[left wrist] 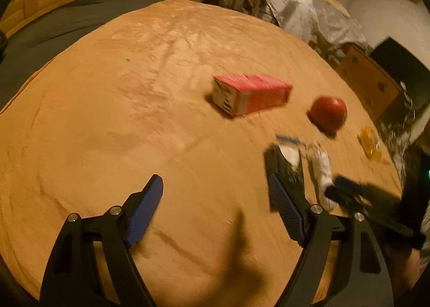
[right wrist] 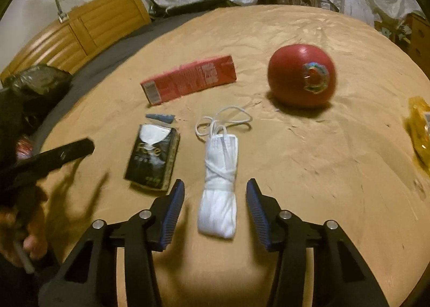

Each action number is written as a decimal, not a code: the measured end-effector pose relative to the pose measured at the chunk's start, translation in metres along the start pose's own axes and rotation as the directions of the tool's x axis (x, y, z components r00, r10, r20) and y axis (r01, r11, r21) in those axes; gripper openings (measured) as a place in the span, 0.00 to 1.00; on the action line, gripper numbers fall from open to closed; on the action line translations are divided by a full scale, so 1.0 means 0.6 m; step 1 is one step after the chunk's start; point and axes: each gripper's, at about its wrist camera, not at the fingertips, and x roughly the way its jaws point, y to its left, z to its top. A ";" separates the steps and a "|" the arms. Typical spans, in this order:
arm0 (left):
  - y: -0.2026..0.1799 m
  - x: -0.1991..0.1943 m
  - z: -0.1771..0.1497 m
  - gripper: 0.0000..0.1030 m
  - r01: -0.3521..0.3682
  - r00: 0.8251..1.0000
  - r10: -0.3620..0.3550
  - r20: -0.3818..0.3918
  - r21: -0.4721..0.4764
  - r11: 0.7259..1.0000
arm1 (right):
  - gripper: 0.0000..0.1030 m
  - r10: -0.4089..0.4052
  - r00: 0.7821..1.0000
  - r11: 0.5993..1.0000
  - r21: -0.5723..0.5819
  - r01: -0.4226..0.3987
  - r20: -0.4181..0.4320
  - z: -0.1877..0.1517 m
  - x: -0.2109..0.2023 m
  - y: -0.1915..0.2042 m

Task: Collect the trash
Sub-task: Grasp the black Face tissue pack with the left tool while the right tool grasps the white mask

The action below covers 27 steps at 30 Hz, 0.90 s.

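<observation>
Label (right wrist: pixel 315 77) on red ball (right wrist: pixel 301 75) shows only from right wrist.

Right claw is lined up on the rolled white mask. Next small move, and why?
Probably close the right claw on the rolled white mask. The mask lies on the tan cover between the two pads, which stand apart from it on both sides, so nothing is gripped yet.
</observation>
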 end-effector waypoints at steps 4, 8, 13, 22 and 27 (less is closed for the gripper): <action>-0.040 0.014 -0.015 0.76 0.012 1.000 -0.012 -0.013 0.056 0.998 | 0.25 -0.054 0.999 0.999 0.000 0.054 -0.003 -0.005 0.003 -0.007; -0.088 0.024 -0.020 0.80 0.020 1.000 -0.020 0.000 0.107 0.994 | 0.25 -0.099 0.995 0.993 0.063 0.099 0.011 -0.031 -0.043 -0.036; -0.129 0.048 -0.017 0.85 -0.022 1.000 0.021 0.007 0.133 0.991 | 0.25 -0.181 0.984 0.976 0.122 0.179 0.003 -0.084 -0.104 -0.077; -0.157 0.098 -0.014 0.83 -0.203 0.979 0.204 0.015 0.201 0.958 | 0.39 -0.219 0.971 0.976 -0.017 0.218 -0.093 -0.081 -0.082 -0.063; -0.173 0.097 -0.018 0.44 -0.241 0.970 0.236 0.049 0.251 0.938 | 0.26 -0.247 0.967 0.969 -0.013 0.246 -0.066 -0.076 -0.069 -0.055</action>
